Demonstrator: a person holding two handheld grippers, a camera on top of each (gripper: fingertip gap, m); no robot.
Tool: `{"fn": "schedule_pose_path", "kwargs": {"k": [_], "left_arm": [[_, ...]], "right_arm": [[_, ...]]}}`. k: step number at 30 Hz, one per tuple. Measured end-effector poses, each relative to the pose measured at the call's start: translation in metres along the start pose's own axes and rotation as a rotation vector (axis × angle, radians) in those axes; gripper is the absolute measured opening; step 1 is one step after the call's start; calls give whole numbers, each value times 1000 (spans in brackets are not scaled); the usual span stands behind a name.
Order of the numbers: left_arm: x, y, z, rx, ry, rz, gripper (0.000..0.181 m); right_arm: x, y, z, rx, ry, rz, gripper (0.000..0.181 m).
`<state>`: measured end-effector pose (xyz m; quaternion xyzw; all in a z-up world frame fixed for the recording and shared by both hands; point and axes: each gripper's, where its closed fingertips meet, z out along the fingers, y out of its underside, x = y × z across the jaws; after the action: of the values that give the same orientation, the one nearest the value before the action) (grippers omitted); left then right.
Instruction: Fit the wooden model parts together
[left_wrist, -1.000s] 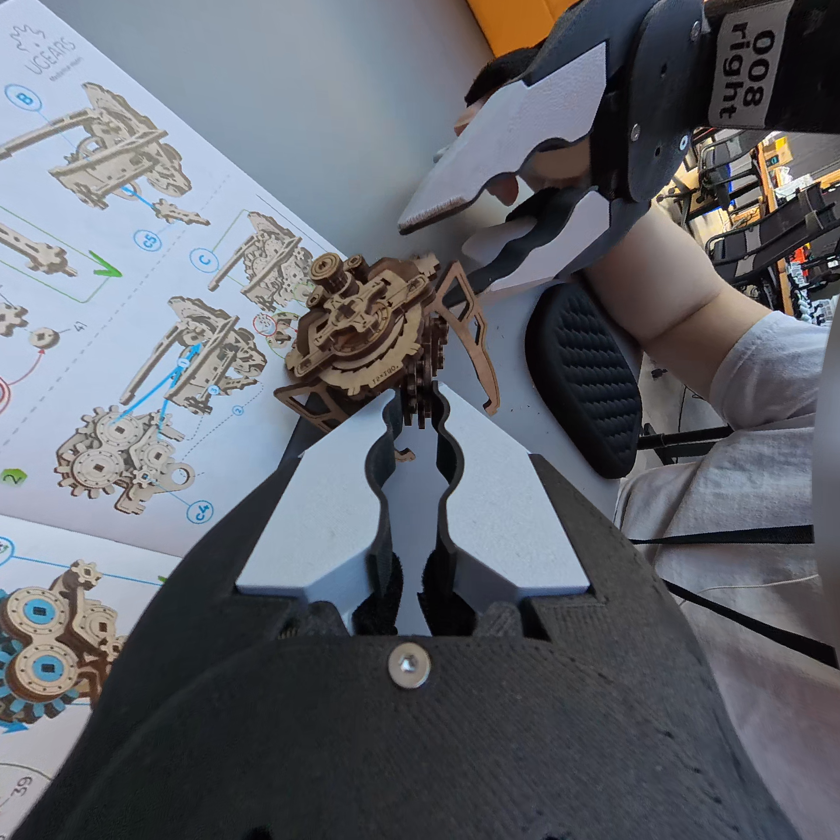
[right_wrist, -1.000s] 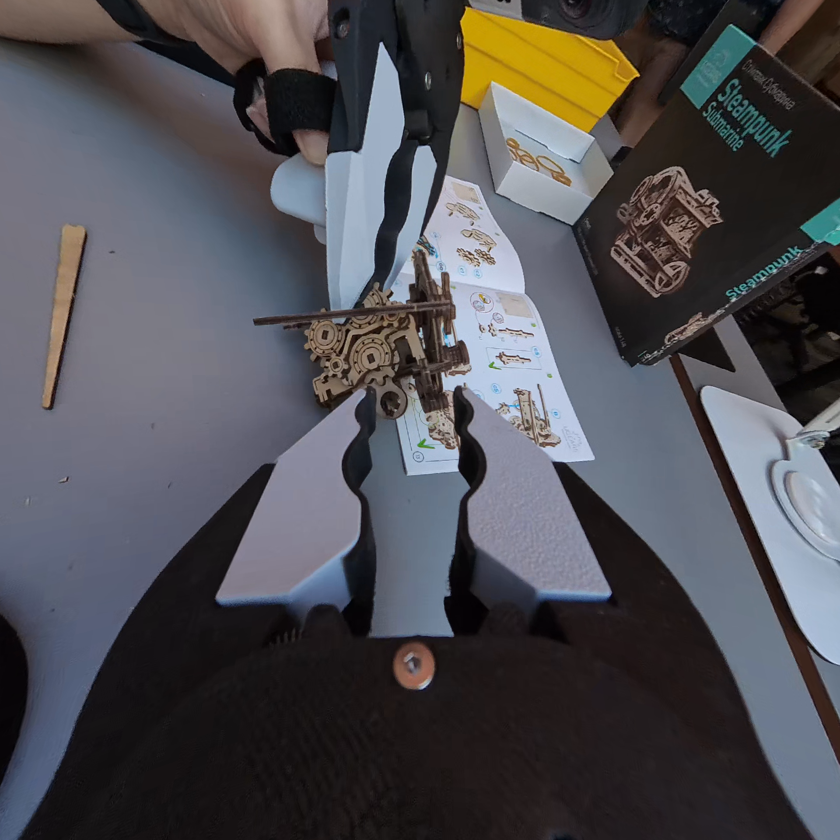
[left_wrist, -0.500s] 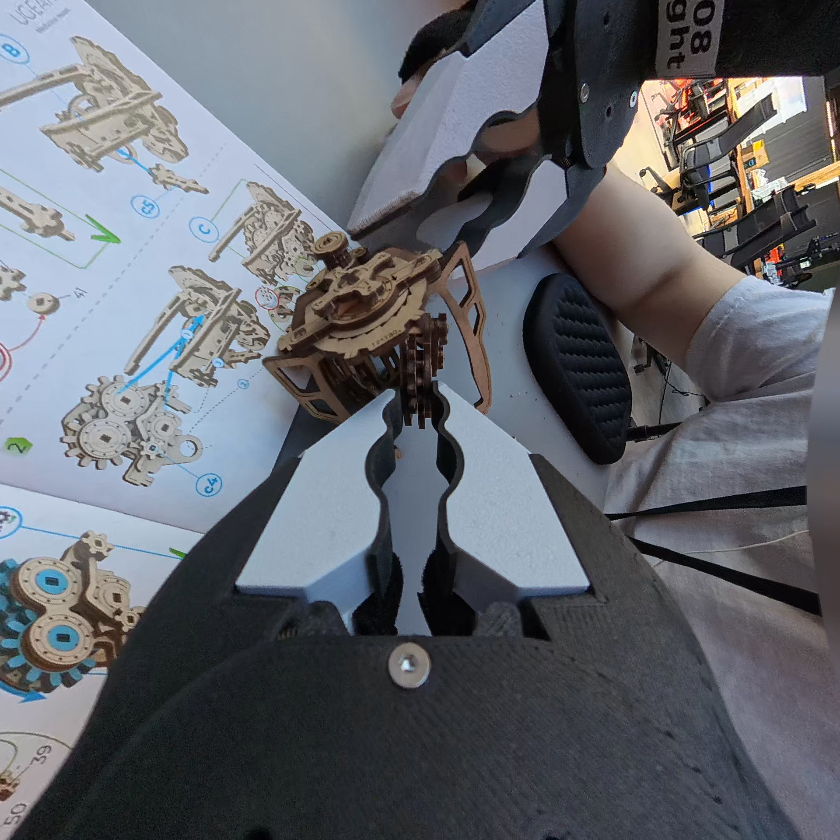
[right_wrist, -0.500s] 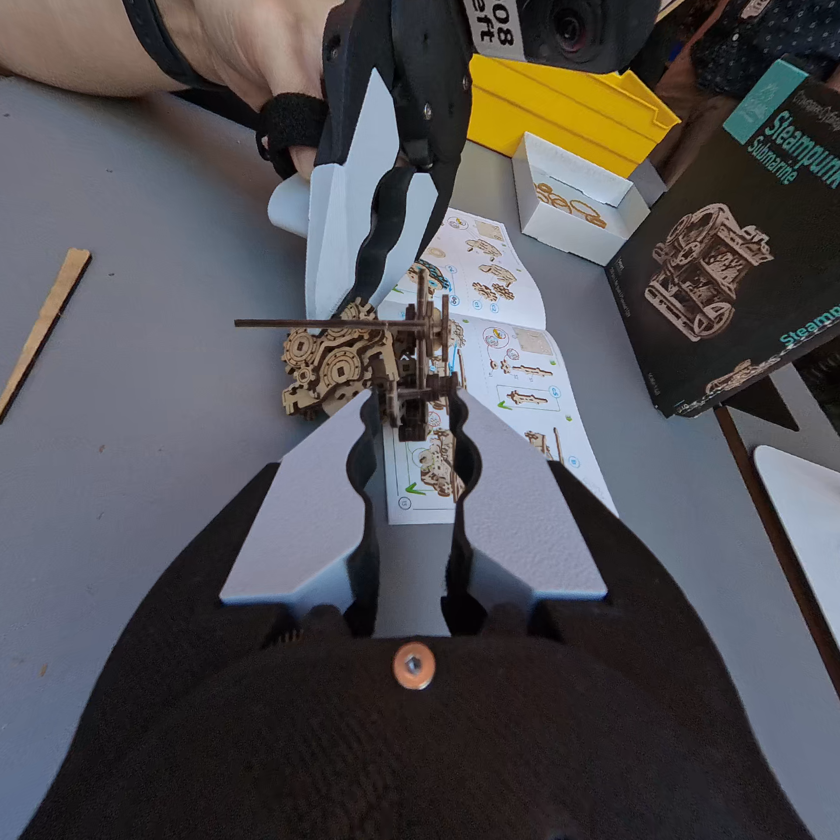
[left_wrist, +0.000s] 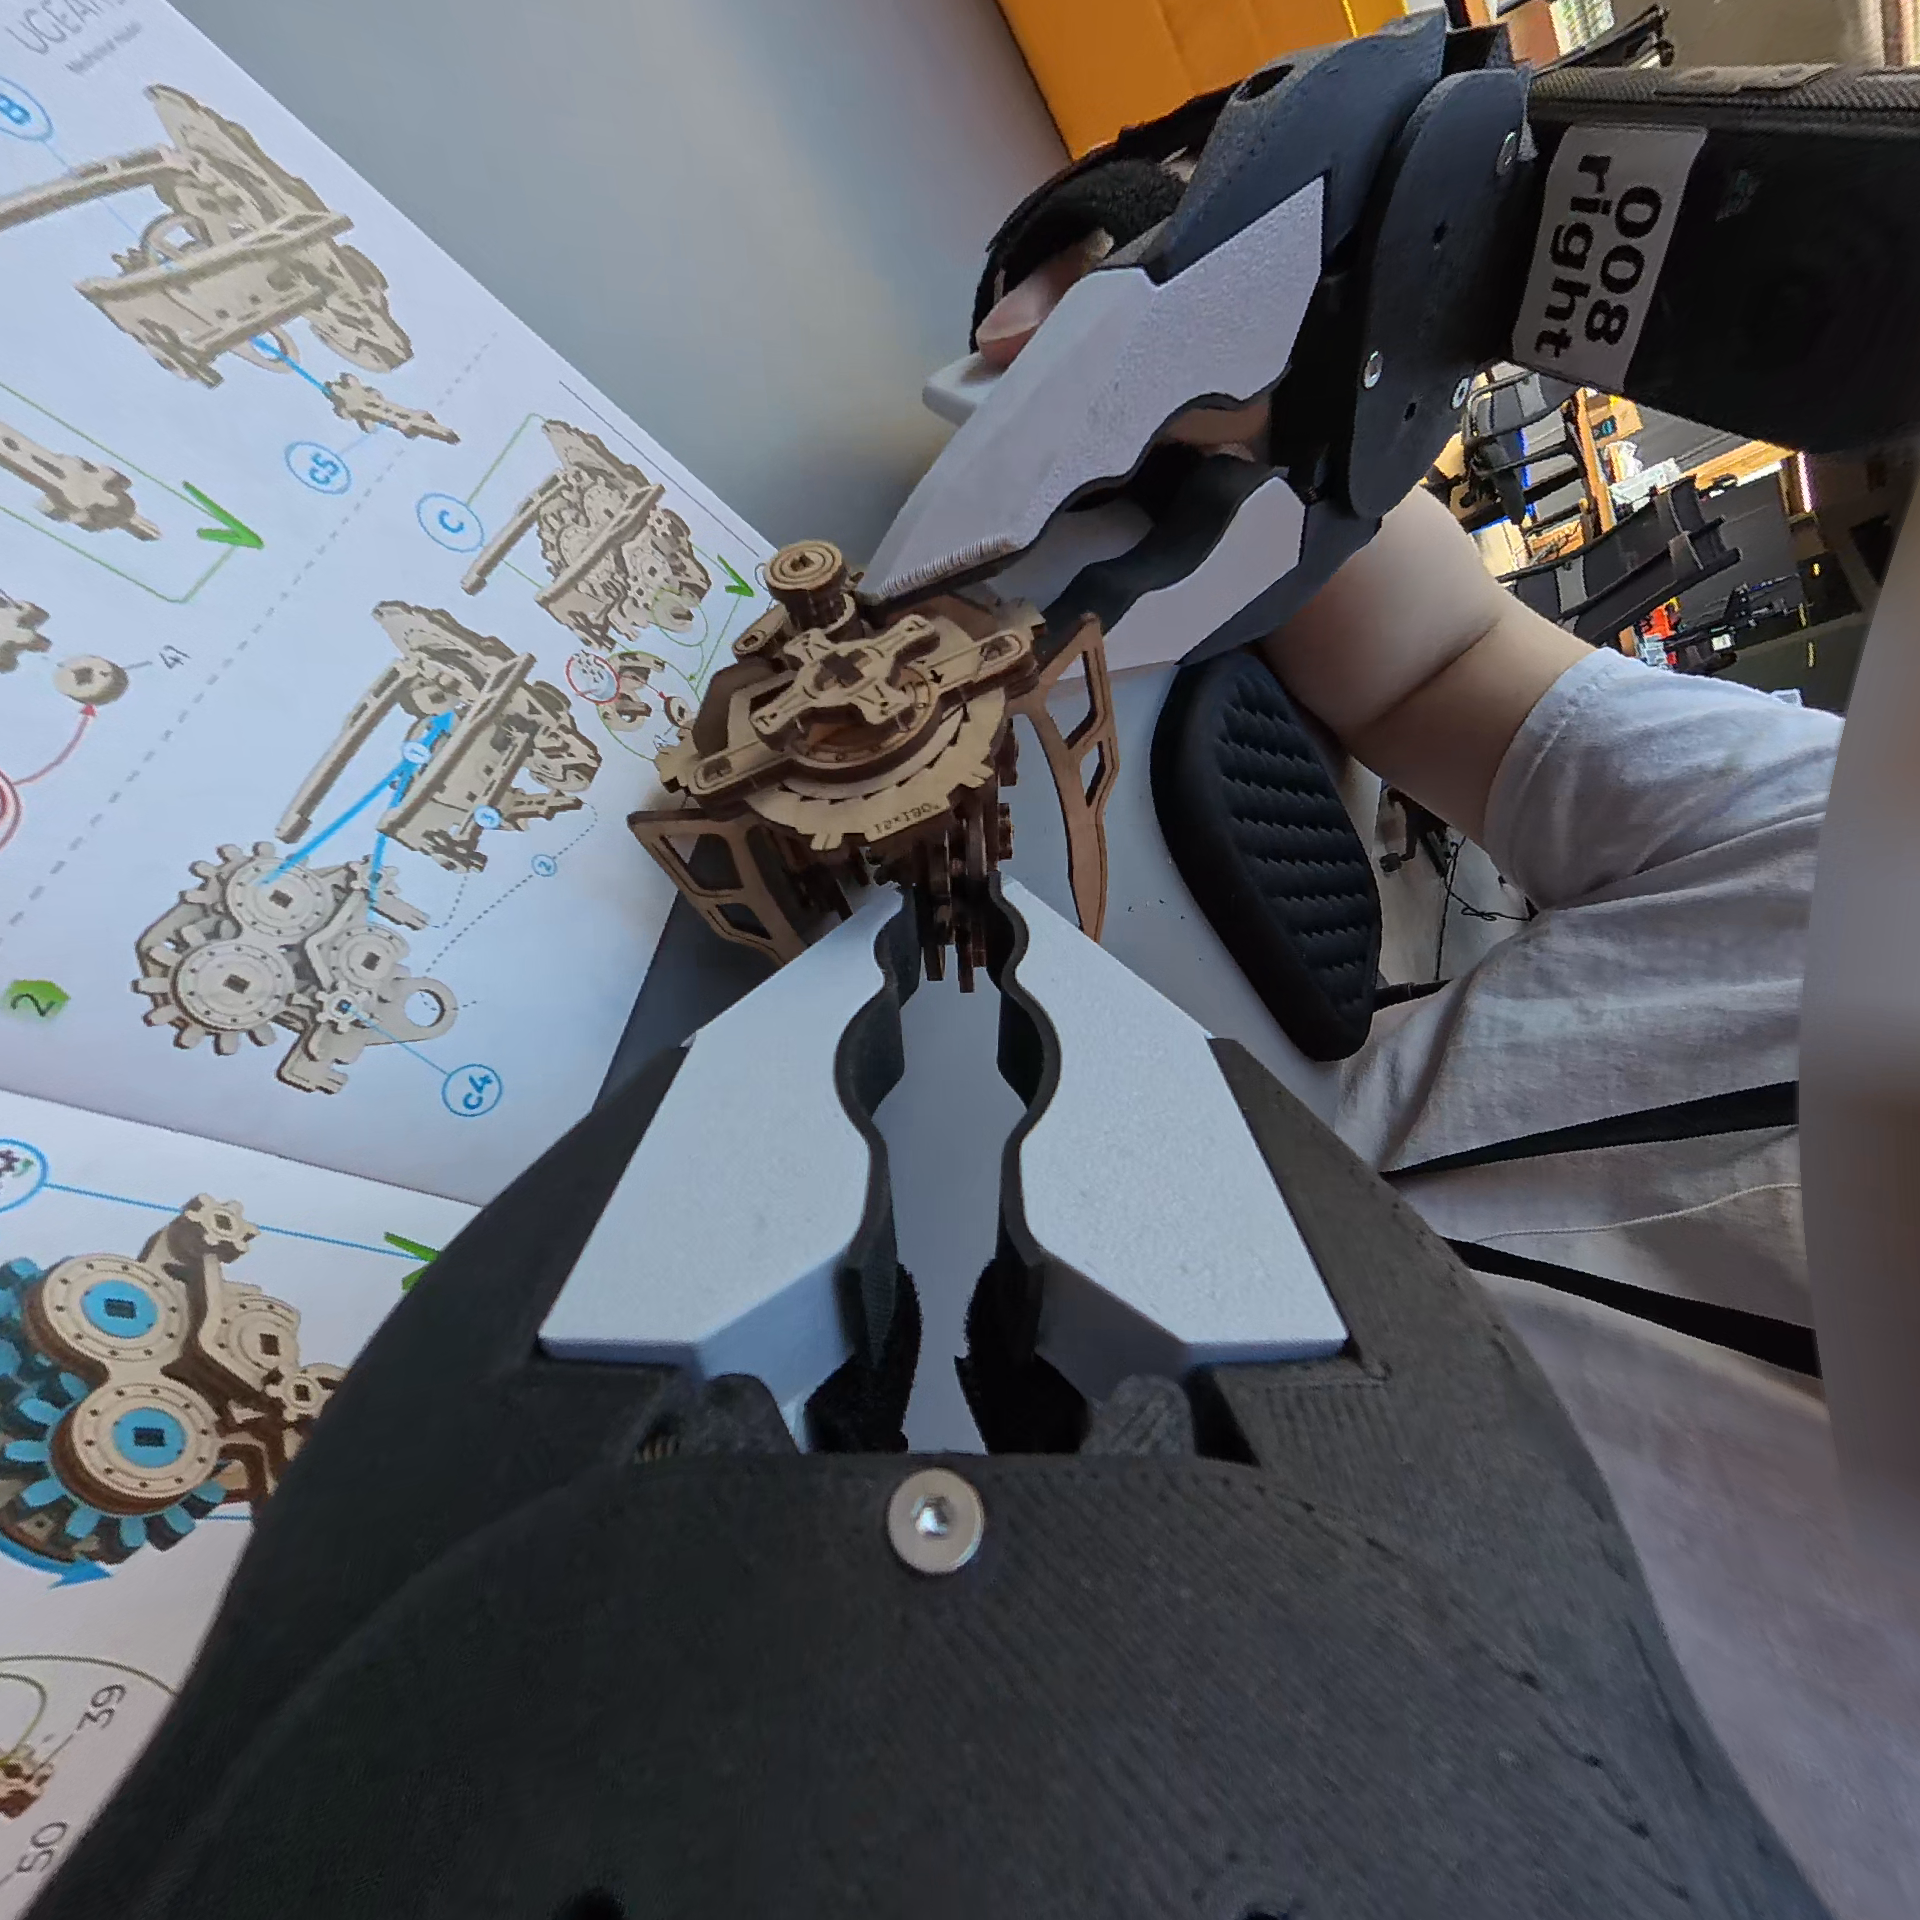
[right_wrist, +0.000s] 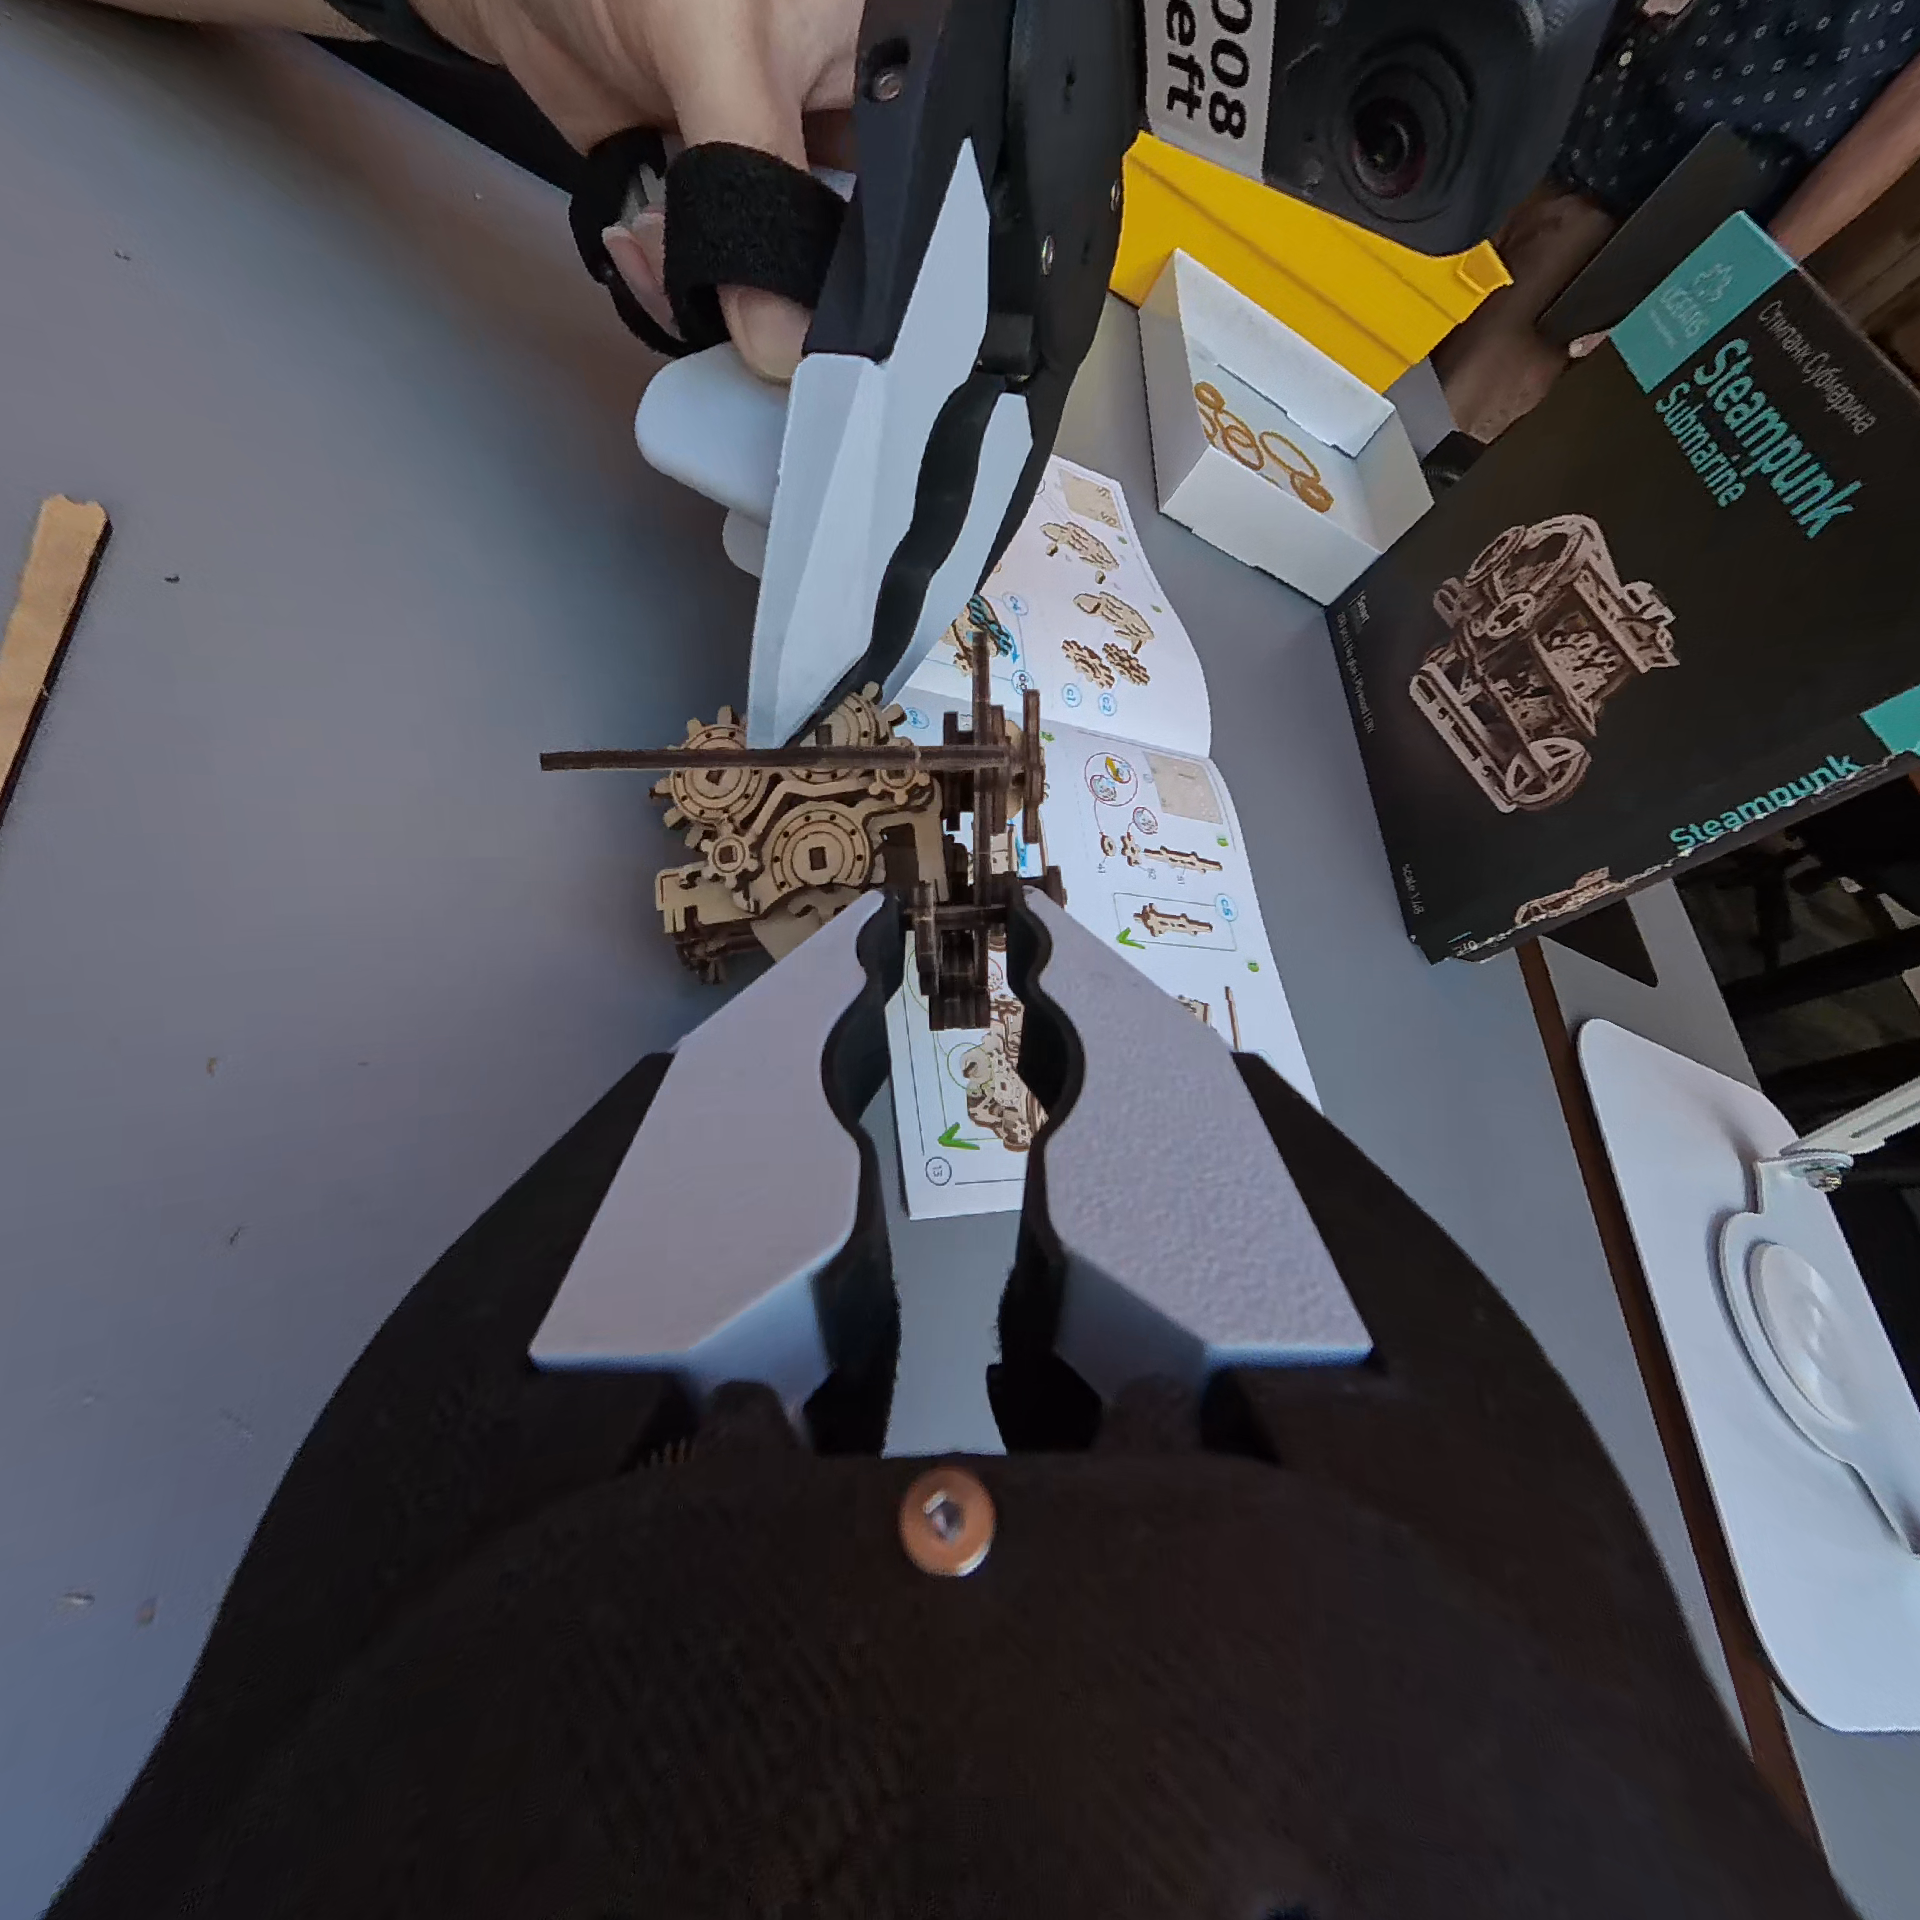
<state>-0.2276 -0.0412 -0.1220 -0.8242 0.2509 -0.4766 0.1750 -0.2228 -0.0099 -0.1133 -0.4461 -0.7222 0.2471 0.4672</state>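
Both claws clench the wooden model: left claw underneath, right claw opposite; squeeze gently, keep the gears aligned.

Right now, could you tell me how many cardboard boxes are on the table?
2: a small open white box holding wooden rings, in front of the yellow bin, and a large dark model-kit box to its right, beyond the instruction booklet. Others may be out of view.
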Motion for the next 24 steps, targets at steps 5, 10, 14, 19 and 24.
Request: {"fn": "schedule_pose_path", "kwargs": {"k": [5, 10, 14, 19, 24], "left_arm": [[1, 1, 4, -6, 27, 2, 10], [-9, 0, 1, 17, 40, -33, 10], [-10, -1, 0, 22, 46, -32, 10], [-10, -3, -2, 33, 45, -22, 10], [-11, -3, -2, 37, 51, -23, 10]], "right_arm": [[-3, 1, -4, 9, -11, -24, 18], [1, 10, -6, 33, -15, 0, 28], [14, 21, -7, 36, 15, 23, 26], [11, 23, 0, 47, -68, 143, 22], [12, 20, 3, 56, -70, 161, 18]]}}
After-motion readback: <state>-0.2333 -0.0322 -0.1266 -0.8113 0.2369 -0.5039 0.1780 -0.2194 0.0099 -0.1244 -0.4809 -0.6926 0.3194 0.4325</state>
